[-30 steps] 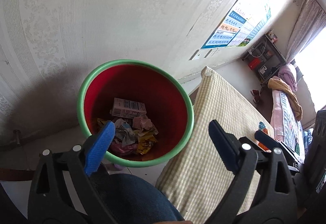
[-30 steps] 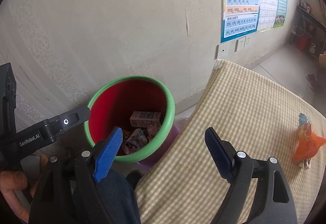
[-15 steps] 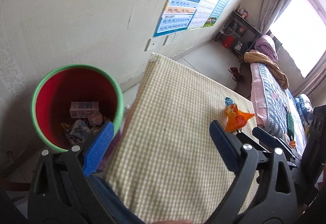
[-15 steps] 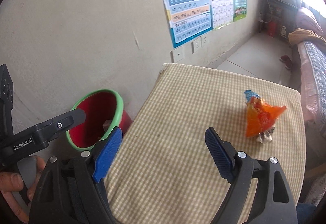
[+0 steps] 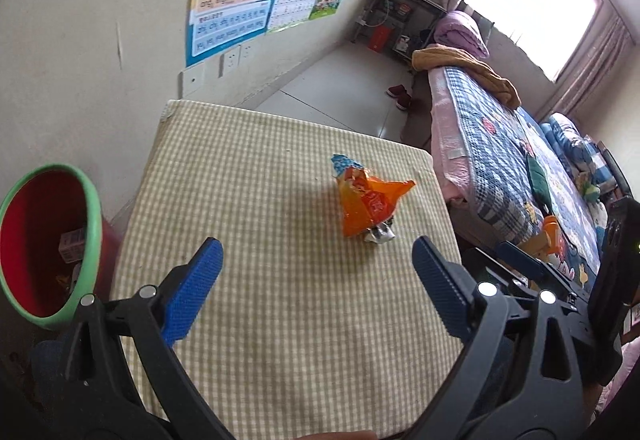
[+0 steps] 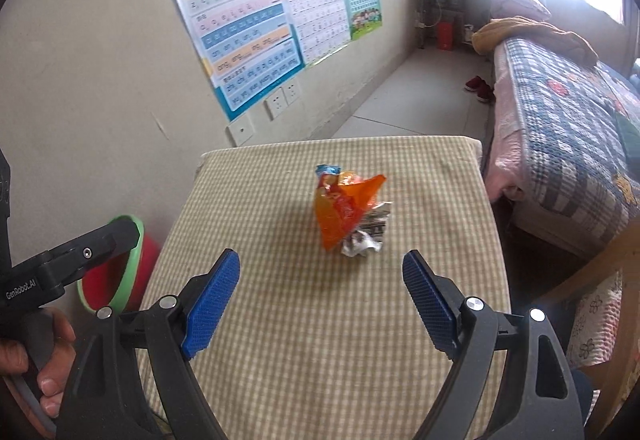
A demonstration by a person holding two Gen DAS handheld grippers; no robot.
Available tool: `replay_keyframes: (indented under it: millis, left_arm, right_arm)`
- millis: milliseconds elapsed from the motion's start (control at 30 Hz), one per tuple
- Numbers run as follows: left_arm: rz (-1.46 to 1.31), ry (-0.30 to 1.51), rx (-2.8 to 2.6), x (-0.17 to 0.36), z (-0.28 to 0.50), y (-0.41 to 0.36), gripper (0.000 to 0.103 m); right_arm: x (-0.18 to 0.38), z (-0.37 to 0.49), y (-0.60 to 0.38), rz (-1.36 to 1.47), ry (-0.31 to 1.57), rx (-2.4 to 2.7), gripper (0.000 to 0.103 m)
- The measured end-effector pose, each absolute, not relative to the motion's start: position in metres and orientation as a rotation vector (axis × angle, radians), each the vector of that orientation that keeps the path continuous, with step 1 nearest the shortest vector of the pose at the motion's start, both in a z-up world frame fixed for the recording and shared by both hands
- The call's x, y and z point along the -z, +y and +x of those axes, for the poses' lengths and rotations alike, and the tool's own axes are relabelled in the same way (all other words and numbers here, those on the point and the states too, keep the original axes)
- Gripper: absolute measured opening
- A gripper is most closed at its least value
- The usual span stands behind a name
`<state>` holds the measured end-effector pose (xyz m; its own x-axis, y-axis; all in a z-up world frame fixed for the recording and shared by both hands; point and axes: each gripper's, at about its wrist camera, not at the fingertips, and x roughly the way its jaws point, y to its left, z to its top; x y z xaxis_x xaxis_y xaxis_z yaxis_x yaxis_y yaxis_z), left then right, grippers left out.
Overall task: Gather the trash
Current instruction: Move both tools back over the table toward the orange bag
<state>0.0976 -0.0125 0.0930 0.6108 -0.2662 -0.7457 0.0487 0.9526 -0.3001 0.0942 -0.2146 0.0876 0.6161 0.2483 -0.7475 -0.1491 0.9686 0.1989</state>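
Observation:
A crumpled orange snack wrapper [image 5: 370,202] with a bit of silver foil at its foot lies on the checked table [image 5: 256,320]; it also shows in the right wrist view [image 6: 344,208]. A red bin with a green rim [image 5: 48,244] stands on the floor left of the table and holds trash; the right wrist view shows it too [image 6: 120,276]. My left gripper [image 5: 316,280] is open and empty, above the table short of the wrapper. My right gripper [image 6: 320,288] is open and empty, also short of the wrapper.
The table [image 6: 320,340] stands against a wall with posters [image 6: 248,24] and sockets. A bed with a plaid quilt [image 5: 520,160] runs along the right. Red shoes [image 6: 478,88] lie on the floor beyond.
Both grippers have swung right, away from the bin and toward the table. The orange wrapper now lies ahead of both. Both stayed open and empty.

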Motion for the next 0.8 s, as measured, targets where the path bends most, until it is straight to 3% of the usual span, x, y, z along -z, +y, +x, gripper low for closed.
replay_keyframes:
  millis: [400, 800]
  left_arm:
    - [-0.185, 0.928, 0.305, -0.092, 0.148, -0.092, 0.095]
    - [-0.098, 1.091, 0.297, -0.013, 0.213, -0.137, 0.095]
  right_arm:
    - [-0.077, 0.116, -0.278, 0.173, 0.887, -0.136, 0.081]
    - [-0.016, 0.147, -0.3, 0.199, 1.007, -0.124, 0.081]
